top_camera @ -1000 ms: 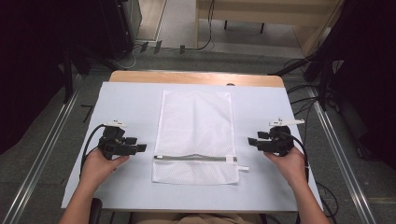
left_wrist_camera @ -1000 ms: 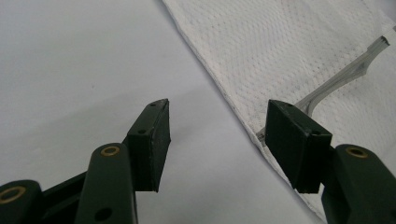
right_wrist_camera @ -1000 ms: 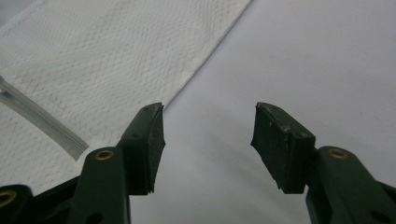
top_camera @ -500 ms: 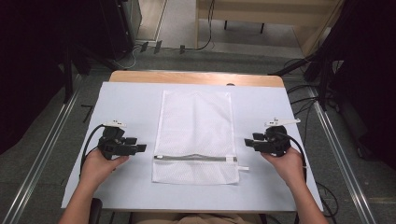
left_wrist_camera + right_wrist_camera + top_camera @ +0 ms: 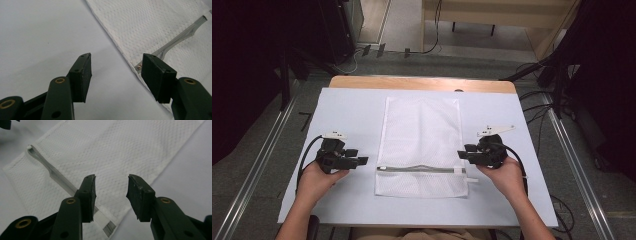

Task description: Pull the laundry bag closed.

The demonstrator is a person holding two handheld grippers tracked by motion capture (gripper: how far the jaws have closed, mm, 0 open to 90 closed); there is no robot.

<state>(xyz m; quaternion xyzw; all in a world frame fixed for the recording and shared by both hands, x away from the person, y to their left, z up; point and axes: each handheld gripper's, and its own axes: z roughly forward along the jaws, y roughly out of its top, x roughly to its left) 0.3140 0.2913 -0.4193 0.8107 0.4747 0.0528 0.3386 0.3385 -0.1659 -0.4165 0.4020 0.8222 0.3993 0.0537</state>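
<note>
Mesh laundry bag [image 5: 421, 145]: flat at mid-table, zipper [image 5: 422, 169] near the person's edge.
Left gripper [image 5: 360, 161]: jaws apart, empty, beside bag's left edge.
Right gripper [image 5: 460, 154]: jaws just been closing, nothing clamped, over zipper's right end.

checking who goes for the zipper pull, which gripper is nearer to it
Right. The right gripper hangs just above the zipper pull at the mesh bag's right edge, jaws apart. The left gripper sits off the bag's left edge, at the zipper's far end.
</note>
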